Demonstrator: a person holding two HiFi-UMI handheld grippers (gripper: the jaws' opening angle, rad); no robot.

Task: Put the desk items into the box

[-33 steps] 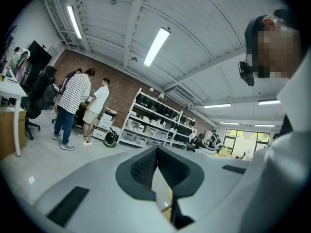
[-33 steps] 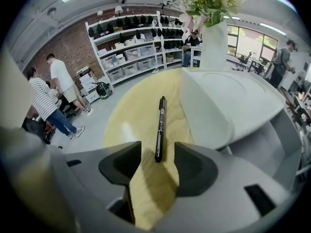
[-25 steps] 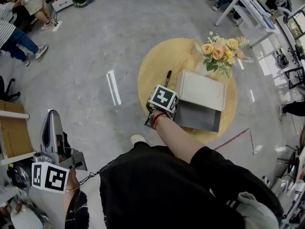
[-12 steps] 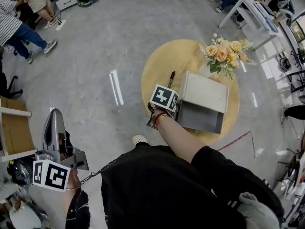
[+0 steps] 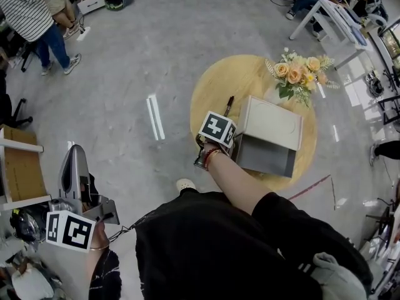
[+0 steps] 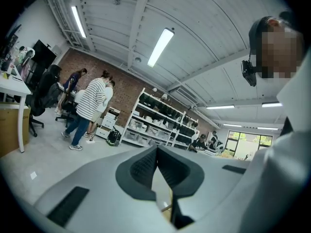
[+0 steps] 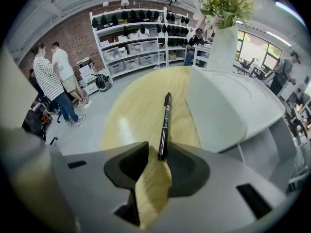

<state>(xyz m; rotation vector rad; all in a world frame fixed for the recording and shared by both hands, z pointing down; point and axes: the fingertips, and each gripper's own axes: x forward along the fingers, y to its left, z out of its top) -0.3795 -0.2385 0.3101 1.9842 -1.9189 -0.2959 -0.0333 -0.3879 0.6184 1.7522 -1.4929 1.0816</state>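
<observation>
A black pen (image 5: 228,105) lies on the round wooden table (image 5: 222,80), just left of the white box (image 5: 275,125), which stands with its lid up. My right gripper (image 5: 220,120) sits low at the pen's near end. In the right gripper view the pen (image 7: 165,120) runs straight away from the jaws, and its near end lies against the right fingertip (image 7: 171,148). The right gripper (image 7: 158,152) is closing, with table still showing beside the pen. My left gripper (image 5: 72,150) hangs far from the table by my side; in its own view the left gripper (image 6: 156,149) has its tips together, holding nothing.
A white vase of peach and yellow flowers (image 5: 297,72) stands behind the box; the vase (image 7: 221,47) rises just past the lid (image 7: 228,101). People stand by shelves at the far left (image 5: 31,11). Desks and chairs line the right side (image 5: 337,11).
My right gripper stays at the pen's near end, barely moved. A person in a striped shirt has walked further into view at the top left. The left gripper holds its place.
</observation>
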